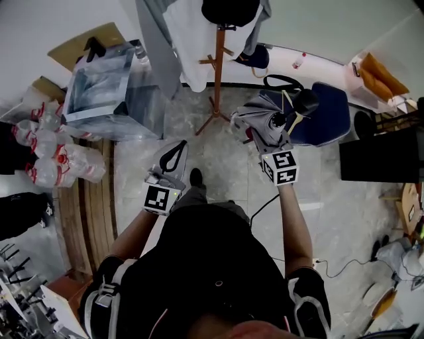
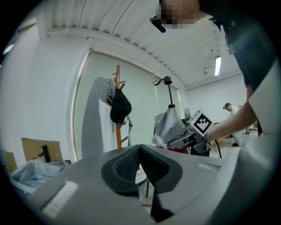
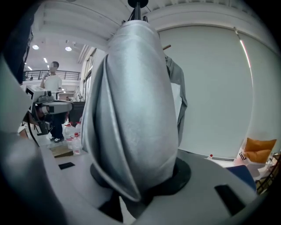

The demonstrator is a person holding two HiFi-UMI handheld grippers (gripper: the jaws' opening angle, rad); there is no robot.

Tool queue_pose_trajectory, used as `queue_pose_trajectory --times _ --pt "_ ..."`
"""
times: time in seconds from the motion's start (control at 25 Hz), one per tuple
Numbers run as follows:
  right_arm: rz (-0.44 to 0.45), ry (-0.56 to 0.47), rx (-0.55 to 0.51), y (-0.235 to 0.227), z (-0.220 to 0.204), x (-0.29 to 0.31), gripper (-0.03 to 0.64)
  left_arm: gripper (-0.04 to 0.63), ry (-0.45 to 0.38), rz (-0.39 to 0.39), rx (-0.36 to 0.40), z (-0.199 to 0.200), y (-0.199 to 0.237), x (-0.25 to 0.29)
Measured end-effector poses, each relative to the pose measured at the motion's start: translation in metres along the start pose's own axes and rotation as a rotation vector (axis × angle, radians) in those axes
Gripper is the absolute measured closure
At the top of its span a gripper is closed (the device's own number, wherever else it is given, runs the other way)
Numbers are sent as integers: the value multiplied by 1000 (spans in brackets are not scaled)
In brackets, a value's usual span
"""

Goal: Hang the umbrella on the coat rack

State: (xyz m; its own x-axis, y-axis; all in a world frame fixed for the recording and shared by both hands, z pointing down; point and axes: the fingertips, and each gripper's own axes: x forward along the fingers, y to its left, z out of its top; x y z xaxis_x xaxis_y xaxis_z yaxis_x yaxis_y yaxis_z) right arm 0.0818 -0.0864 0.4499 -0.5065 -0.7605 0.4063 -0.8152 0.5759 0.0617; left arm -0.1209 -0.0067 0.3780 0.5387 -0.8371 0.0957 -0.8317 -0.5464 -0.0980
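**Folded umbrella held beside a wooden coat rack**

Nearest are the person's dark-sleeved arms, one gripper in each hand. The left gripper (image 1: pixel 177 151) sits in front and to the left of the coat rack (image 1: pixel 217 66). Its jaws meet at the tips with nothing between them. The right gripper (image 1: pixel 277 138), just right of the rack's feet, is clamped on the folded grey umbrella (image 1: pixel 264 118). The cloth fills the gap between its jaws, and the black handle points away from the gripper. The umbrella is close to the rack but not touching it.

Pale stone floor (image 1: pixel 218 159) stretches from the grippers to the rack's splayed feet.

- **Left of the rack:** a bulky clear plastic wrapping (image 1: pixel 109 93) covers something dark that cannot be made out. Further left are shrink-wrapped packs of water bottles (image 1: pixel 50 149).
- **Behind the wrapping:** a cardboard box (image 1: pixel 86 43) stands against the wall.
- **Right of the rack:** a blue padded seat (image 1: pixel 328 112) narrows the way. Beyond it, an open pale box (image 1: pixel 374 76) holds something orange.
- **On the rack:** grey and white garments (image 1: pixel 172 40) and a black cap (image 1: pixel 230 10).
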Motion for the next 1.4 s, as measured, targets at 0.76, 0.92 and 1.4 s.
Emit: queue_pose_trajectory --times 0.76,0.92,1.4 --pt "-10 136 67 -36 -62 128 463 595 -37 -147 -35 -19 29 101" --pt "-6 150 78 -44 -78 149 463 595 -36 -159 -32 -26 28 115" --pt "-11 208 123 -52 -126 207 463 595 7 -196 -25 -54 34 130"
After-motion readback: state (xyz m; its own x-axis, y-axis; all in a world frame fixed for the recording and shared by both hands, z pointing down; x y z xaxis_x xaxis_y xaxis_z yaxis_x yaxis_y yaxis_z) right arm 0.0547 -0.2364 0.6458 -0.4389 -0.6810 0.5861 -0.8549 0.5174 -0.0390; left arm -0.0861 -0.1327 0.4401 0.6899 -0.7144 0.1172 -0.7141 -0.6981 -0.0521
